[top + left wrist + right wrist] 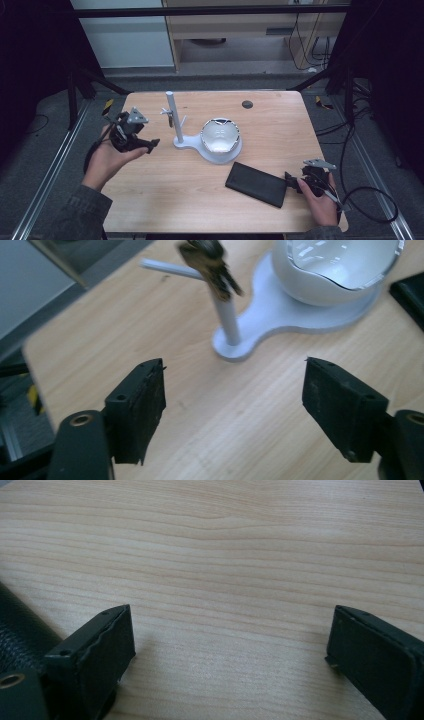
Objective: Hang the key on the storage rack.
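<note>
A: Nearest the lens, two forearms in grey sleeves are seen at the near edge of the worktop (pixel 165 200). The left gripper (pixel 148 145) is held over the worktop's left side, the right gripper (pixel 291 182) near its right front corner.

B: State of the left fingers (pixel 137 407)?

A: Spread wide, nothing between them, bare wood seen in the gap. No contact with any object is noted.

B: And the keys?

A: A bunch of keys (pixel 210 262) is found hanging on a side peg of the white stand (pixel 172 120), just beyond the left gripper and clear of it. The stand's flat base (pixel 280 315) is shared with a white bowl (pixel 220 135), set on its wider end, right of the post.

B: Right side?

A: The right fingers (pixel 102 650) are also parted wide and empty, low over the wood. A black case (pixel 256 184) is laid flat just beside them; whether it is touched cannot be told.
</note>
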A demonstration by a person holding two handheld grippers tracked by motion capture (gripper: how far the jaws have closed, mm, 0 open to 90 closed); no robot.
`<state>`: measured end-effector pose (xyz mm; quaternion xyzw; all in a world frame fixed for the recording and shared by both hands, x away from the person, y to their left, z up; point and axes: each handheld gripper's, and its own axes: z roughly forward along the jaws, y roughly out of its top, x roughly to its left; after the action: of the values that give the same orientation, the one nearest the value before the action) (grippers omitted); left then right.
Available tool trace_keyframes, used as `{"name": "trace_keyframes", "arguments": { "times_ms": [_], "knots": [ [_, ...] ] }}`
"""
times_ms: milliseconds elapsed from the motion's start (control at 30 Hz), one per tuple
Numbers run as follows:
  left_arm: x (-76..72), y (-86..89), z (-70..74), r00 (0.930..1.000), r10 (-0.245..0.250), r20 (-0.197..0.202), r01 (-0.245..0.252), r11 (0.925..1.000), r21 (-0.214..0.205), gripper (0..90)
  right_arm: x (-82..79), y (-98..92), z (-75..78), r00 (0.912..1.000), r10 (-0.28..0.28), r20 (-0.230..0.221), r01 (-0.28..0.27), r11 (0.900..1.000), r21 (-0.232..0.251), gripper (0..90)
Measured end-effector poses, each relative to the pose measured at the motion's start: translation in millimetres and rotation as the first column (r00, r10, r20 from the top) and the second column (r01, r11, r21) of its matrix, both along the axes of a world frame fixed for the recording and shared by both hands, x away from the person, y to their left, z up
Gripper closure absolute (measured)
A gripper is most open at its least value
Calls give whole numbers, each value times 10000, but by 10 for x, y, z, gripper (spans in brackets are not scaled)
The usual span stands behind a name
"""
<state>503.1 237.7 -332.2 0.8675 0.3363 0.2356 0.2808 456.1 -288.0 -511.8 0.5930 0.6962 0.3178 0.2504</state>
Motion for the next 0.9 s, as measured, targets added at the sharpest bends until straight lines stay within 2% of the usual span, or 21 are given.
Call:
{"name": "trace_keyframes", "arguments": {
  "times_ms": [67, 100, 133, 167, 200, 300, 367, 433, 500, 567, 633, 700, 733, 800, 833, 867, 900],
  "knots": [
    [-68, -64, -185, 9995, -256, -197, 249, 9991, -348, 201, -26, -3, 35, 9998, 75, 208, -75, 10000, -27, 54],
    [-143, -149, -363, 9982, -562, -196, 548, 9962, -677, 178, -45, -6, 68, 9985, 184, 515, -185, 9998, 3, 53],
    [-143, -149, -363, 9982, -562, -196, 548, 9962, -677, 132, -45, -6, 68, 9985, 184, 515, -185, 9998, 3, 53],
    [-178, -185, -434, 9960, -865, -203, 849, 9939, -698, 132, -82, 4, 109, 9956, 242, 902, -235, 9997, -89, 57],
    [-217, -231, -503, 9940, -1076, -169, 1059, 9910, -820, 111, -91, 15, 119, 9948, 234, 993, -219, 9996, -165, 65],
    [-297, -375, -670, 9848, -1721, -227, 1695, 9816, -877, 107, -125, 69, 176, 9898, 360, 1379, -306, 9987, -412, 120],
    [-324, -482, -757, 9739, -2220, -476, 2173, 9721, -883, 125, -137, 126, 225, 9870, 545, 1512, -453, 9969, -636, 183],
    [-356, -591, -832, 9633, -2609, -630, 2539, 9619, -1011, 133, -129, 192, 287, 9828, 774, 1678, -640, 9944, -837, 210],
    [-391, -717, -874, 9515, -2992, -722, 2949, 9534, -643, 140, -125, 264, 355, 9786, 956, 1820, -788, 9921, -973, 257],
    [-429, -841, -903, 9410, -3269, -874, 3238, 9449, -481, 155, -119, 312, 407, 9738, 1067, 2006, -875, 9909, -1022, 308],
    [-454, -952, -928, 9292, -3568, -964, 3525, 9339, -590, 164, -128, 343, 448, 9690, 1216, 2151, -1014, 9896, -1024, 329],
    [-476, -1068, -956, 9213, -3757, -1001, 3708, 9265, -637, 166, -159, 364, 475, 9641, 1443, 2231, -1251, 9873, -980, 333],
    [-490, -1128, -971, 9181, -3841, -979, 3796, 9231, -618, 163, -175, 371, 480, 9602, 1616, 2276, -1397, 9841, -1094, 331],
    [-524, -1251, -1025, 9131, -3945, -1030, 3885, 9185, -734, 162, -209, 366, 481, 9556, 1778, 2348, -1580, 9823, -1008, 306],
    [-537, -1309, -1055, 9121, -3957, -1071, 3880, 9176, -861, 155, -226, 354, 478, 9538, 1783, 2420, -1597, 9826, -945, 280],
    [-547, -1362, -1090, 9144, -3920, -1015, 3826, 9184, -1006, 146, -241, 334, 471, 9531, 1715, 2493, -1544, 9842, -868, 253],
    [-547, -1362, -1090, 9144, -3920, -1015, 3826, 9184, -1006, 140, -241, 334, 471, 9531, 1715, 2493, -1544, 9842, -868, 253]
  ]
}}
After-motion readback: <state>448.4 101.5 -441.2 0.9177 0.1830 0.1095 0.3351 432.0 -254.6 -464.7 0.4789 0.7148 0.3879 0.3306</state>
